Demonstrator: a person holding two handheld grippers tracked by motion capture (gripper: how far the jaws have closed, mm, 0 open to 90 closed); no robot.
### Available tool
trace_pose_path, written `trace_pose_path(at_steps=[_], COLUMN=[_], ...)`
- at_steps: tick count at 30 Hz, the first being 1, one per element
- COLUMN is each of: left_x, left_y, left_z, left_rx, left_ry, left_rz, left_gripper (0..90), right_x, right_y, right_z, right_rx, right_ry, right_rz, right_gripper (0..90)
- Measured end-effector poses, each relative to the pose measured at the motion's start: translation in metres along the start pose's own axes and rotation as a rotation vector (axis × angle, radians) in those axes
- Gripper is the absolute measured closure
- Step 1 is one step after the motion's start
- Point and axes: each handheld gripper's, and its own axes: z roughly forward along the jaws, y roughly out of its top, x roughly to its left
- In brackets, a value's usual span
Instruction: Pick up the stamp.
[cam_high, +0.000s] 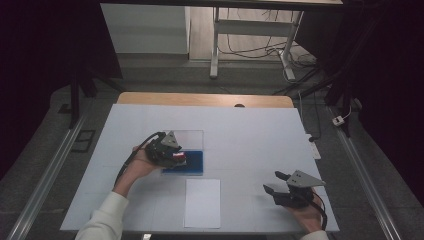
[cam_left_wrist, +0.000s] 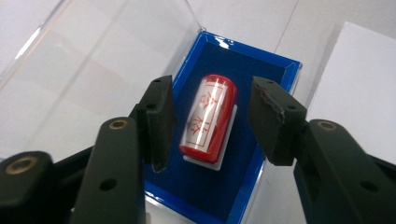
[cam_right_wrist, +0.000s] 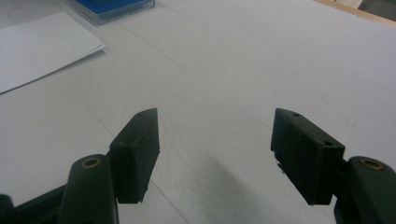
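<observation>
Case: lid open, frame centre.
Stamp: lying inside, not gripped.
Left gripper: half-open astride it.
Right gripper: wide, empty.

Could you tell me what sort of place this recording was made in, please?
Probably a lab or workshop test station: a white-covered wooden table walled by dark curtains, with loose cables on the floor beneath a metal-framed desk behind.

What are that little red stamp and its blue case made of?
The red stamp looks like glossy plastic: it shines smoothly. The blue case seems lined with matte, velvety fabric inside a shiny plastic rim, and its clear lid looks like transparent hard plastic with reflections.
</observation>
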Motion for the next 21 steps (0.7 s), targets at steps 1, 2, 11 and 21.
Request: trace_pose_path(at_steps=[1, 2, 11, 21], left_x=[-0.0003, -0.0004, 0.0012, -0.0009], left_y=[0.0001, 0.0002, -0.0013, -0.0018], left_z=[0.0006, 0.0009, 0.0016, 0.0007], left_rx=[0.003, 0.004, 0.005, 0.017], left_ry=[0.002, 0.000, -0.005, -0.003], left_rz=[0.002, 0.002, 0.003, 0.049], left_gripper=[52.8, 53.4, 61.6, 67.8], right_x=[-0.0002, -0.0002, -0.0002, -0.0003], right_y=[-0.0002, -0.0003, -0.0009, -0.0010], right_z=[-0.0001, 0.0000, -0.0004, -0.0005], right_rx=[-0.002, -0.005, 0.001, -0.002], right_ry=[0.007, 0.010, 0.009, 0.010], right_rz=[0.000, 0.002, 0.003, 0.005], right_gripper=[32.0, 32.0, 32.0, 32.0])
